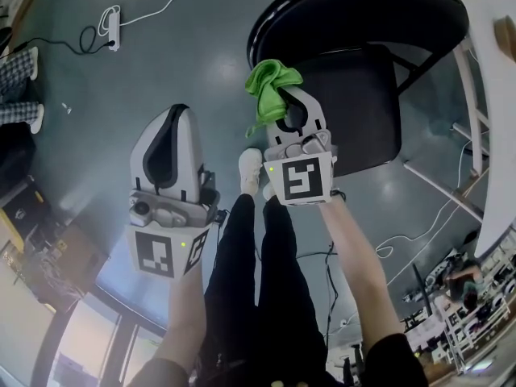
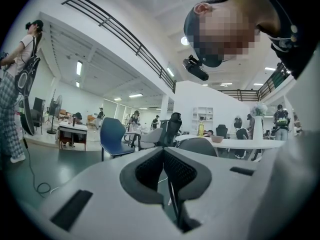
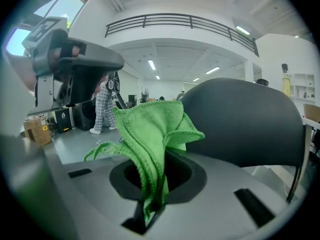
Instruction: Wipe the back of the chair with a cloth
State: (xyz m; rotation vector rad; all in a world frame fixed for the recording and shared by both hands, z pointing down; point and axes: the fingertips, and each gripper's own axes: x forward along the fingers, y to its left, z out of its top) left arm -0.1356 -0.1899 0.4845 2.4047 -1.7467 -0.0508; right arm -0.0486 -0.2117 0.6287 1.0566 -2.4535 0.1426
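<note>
A black chair stands ahead of me, its curved backrest [image 1: 355, 6] above the seat [image 1: 359, 107]. My right gripper [image 1: 284, 107] is shut on a green cloth [image 1: 270, 83], which bunches up out of the jaws just left of the seat and below the backrest's left end. In the right gripper view the cloth [image 3: 152, 134] stands up between the closed jaws of the right gripper [image 3: 152, 206], with the backrest [image 3: 245, 119] close behind it, apart from it. My left gripper [image 1: 176, 118] is shut and holds nothing, out over the floor on the left. Its jaws meet in the left gripper view [image 2: 164, 156].
A white table [image 1: 493, 95] runs along the right edge. A power strip [image 1: 111, 27] and cables lie on the grey floor at upper left. Boxes [image 1: 48, 256] sit at lower left. My legs and a white shoe [image 1: 250, 168] are below the grippers. A blue chair [image 2: 112, 136] stands far off.
</note>
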